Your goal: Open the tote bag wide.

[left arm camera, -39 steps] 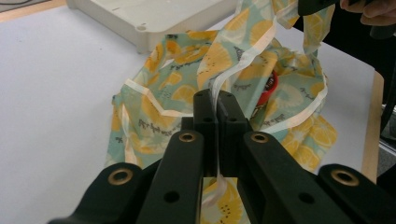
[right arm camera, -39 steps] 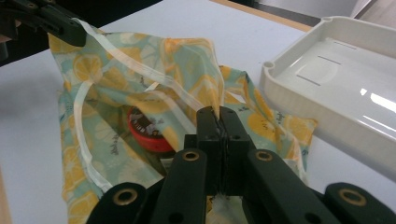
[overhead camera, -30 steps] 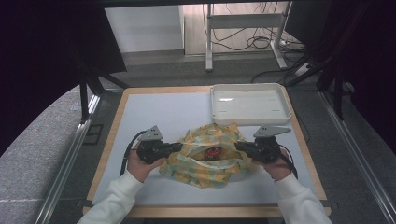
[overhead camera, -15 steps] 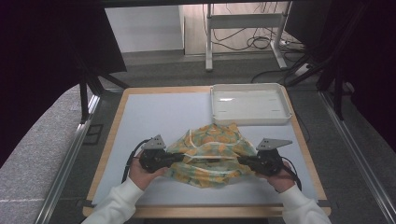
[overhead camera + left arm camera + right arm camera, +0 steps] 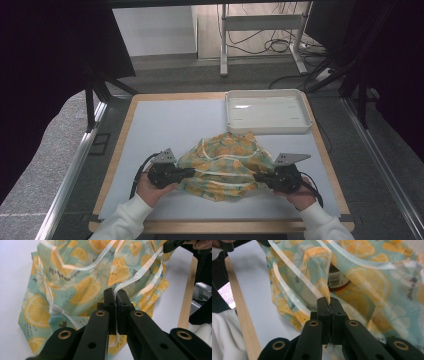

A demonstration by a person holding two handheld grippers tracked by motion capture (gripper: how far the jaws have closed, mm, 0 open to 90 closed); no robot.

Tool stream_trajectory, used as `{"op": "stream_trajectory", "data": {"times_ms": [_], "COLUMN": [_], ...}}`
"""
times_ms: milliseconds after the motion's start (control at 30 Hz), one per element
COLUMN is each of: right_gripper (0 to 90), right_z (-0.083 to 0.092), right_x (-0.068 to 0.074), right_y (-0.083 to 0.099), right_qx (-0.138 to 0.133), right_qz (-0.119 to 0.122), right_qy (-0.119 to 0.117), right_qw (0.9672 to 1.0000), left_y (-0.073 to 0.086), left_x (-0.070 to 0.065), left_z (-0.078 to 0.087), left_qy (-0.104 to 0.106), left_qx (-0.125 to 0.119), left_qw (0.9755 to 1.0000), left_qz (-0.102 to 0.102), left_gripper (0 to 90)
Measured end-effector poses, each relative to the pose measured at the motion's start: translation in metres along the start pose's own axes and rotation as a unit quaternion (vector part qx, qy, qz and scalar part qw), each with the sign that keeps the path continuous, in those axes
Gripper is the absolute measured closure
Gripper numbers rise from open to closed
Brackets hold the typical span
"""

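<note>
A drawstring cloth bag (image 5: 225, 162) printed with orange slices lies on the pale mat (image 5: 165, 125), stretched between both grippers. My left gripper (image 5: 187, 173) is shut on the bag's white drawstring (image 5: 135, 280) at its left side; the tape runs into the jaw tips of the left gripper (image 5: 115, 293). On the bag's right side my right gripper (image 5: 260, 178) is shut on the taped hem, and its tips (image 5: 328, 301) pinch the fabric. Inside the bag's mouth a dark, labelled container (image 5: 337, 277) shows partly.
A white empty tray (image 5: 266, 111) stands at the back right of the mat, just beyond the bag. The table's wooden edge (image 5: 220, 227) runs close under both hands. Bare mat lies to the left and behind the bag.
Both grippers have come toward the near edge and lower, with the bag. The bag now lies flatter and wider, and the dark red thing in its mouth has dropped out of the high view.
</note>
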State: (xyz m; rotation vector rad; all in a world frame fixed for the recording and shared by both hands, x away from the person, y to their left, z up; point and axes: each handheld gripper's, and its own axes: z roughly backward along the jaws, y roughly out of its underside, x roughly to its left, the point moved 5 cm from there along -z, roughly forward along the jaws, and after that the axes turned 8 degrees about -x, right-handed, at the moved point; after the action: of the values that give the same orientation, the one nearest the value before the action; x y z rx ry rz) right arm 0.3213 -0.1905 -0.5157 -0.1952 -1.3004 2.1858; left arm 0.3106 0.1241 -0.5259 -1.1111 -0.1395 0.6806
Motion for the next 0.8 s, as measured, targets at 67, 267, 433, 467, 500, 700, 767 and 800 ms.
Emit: {"op": "stream_trajectory", "data": {"times_ms": [67,267,433,467,500,700,767,800], "right_gripper": [87.7,87.6,87.6,87.6,87.6,87.5,87.2,86.7], "right_z": [-0.002,-0.006,-0.012,-0.013,-0.014,-0.017,-0.017,-0.017], "right_x": [0.001,0.000,-0.001,-0.002,-0.003,-0.005,-0.006,-0.006], "right_y": [0.003,0.011,0.020,0.021,0.022,0.026,0.026,0.026], "right_qx": [0.009,0.032,0.057,0.061,0.064,0.075,0.077,0.077], "right_qz": [0.000,0.001,0.006,0.007,0.008,0.010,0.012,0.012], "right_qy": [-0.002,0.003,0.007,0.008,0.010,0.013,0.016,0.016], "right_qw": [1.0000,0.9995,0.9984,0.9980,0.9979,0.9970,0.9968,0.9968], "left_y": [0.003,0.012,0.022,0.024,0.025,0.030,0.030,0.029], "left_x": [0.000,-0.001,-0.002,-0.001,-0.001,0.001,0.002,0.003], "left_z": [-0.001,-0.007,-0.013,-0.015,-0.017,-0.021,-0.021,-0.021], "left_qy": [0.001,-0.001,-0.001,-0.002,-0.003,-0.002,-0.005,-0.006], "left_qx": [0.006,0.027,0.052,0.056,0.060,0.068,0.067,0.065], "left_qw": [1.0000,0.9996,0.9986,0.9984,0.9982,0.9977,0.9978,0.9979], "left_qz": [0.001,-0.006,-0.007,-0.008,-0.009,-0.002,-0.002,-0.002], "left_gripper": [89.2,89.2,89.2,89.2,89.2,88.9,88.0,87.3]}}
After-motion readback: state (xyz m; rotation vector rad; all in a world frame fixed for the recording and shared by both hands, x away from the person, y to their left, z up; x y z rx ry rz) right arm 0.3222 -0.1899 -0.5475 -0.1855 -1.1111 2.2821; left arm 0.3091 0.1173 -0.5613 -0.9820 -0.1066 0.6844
